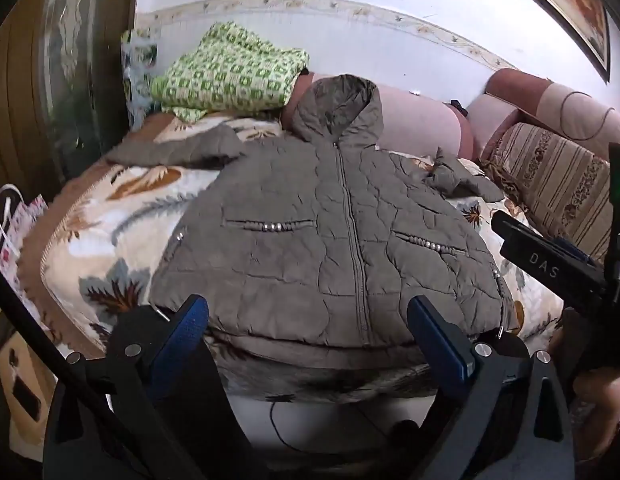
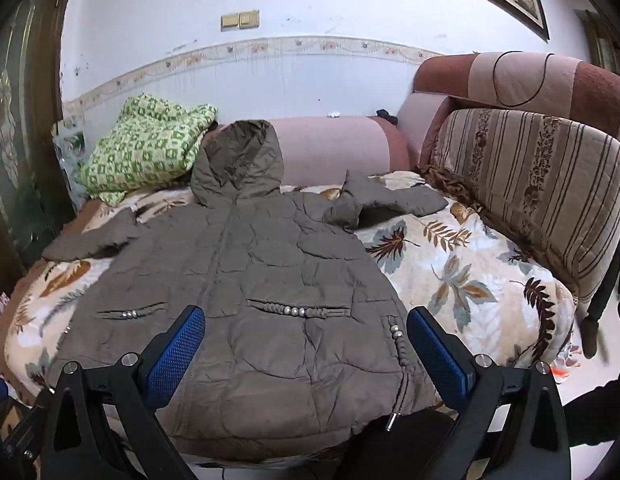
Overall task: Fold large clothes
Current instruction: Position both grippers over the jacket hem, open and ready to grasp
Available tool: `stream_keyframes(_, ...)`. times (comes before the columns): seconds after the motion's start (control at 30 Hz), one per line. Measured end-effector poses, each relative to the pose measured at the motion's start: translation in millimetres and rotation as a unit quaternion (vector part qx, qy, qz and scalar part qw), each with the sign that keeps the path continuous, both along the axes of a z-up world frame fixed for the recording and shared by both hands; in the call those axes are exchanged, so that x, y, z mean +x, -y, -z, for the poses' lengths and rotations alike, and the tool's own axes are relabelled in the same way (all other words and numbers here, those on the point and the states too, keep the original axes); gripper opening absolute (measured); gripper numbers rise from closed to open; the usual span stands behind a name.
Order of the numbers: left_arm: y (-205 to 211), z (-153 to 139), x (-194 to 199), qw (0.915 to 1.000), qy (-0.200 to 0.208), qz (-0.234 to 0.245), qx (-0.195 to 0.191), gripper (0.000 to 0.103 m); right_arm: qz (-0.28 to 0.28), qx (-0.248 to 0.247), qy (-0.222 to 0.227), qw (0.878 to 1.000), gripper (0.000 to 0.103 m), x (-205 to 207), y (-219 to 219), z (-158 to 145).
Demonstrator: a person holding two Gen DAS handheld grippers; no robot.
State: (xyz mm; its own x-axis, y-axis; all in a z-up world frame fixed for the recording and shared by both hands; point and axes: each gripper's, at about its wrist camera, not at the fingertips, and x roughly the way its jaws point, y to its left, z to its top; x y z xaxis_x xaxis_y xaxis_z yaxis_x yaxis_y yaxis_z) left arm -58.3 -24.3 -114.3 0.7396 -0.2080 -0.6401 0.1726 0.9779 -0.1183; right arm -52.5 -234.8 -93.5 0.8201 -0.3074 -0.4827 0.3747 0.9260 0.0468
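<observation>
Both grippers, left (image 1: 308,334) and right (image 2: 306,344), have fingers spread, holding nothing. Grey hooded jacket (image 2: 246,280) lies front-up on the leaf-print blanket (image 2: 461,264). Hem hangs over the near edge, partly hidden behind the fingers.

Jacket (image 2: 246,280): we see it spread flat, front up, on the sofa blanket (image 2: 469,264), hem nearest us.
Hood (image 2: 238,160): at the far end, leaning against the sofa armrest (image 2: 329,144).
Sleeves: we've got one out to each side.
Knitted blanket (image 2: 150,148): behind the jacket, far left.
Cushion (image 2: 537,184): right of the jacket.
Left gripper (image 1: 308,328): we hover just over the hem.
Right gripper (image 2: 306,340): over the hem's right part.
</observation>
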Motion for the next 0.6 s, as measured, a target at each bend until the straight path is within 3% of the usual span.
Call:
stream_keyframes(0.27,17,10,11,0.9988,-0.011,0.048,-0.001,0.100,0.005,-0.003,-0.023,1.000,0.102,21,7,17)
stream_keyframes(0.6,28,6,14,0.9967,0.019,0.079,0.008,0.100,0.020,0.006,-0.042,0.999,0.102,35,21,28)
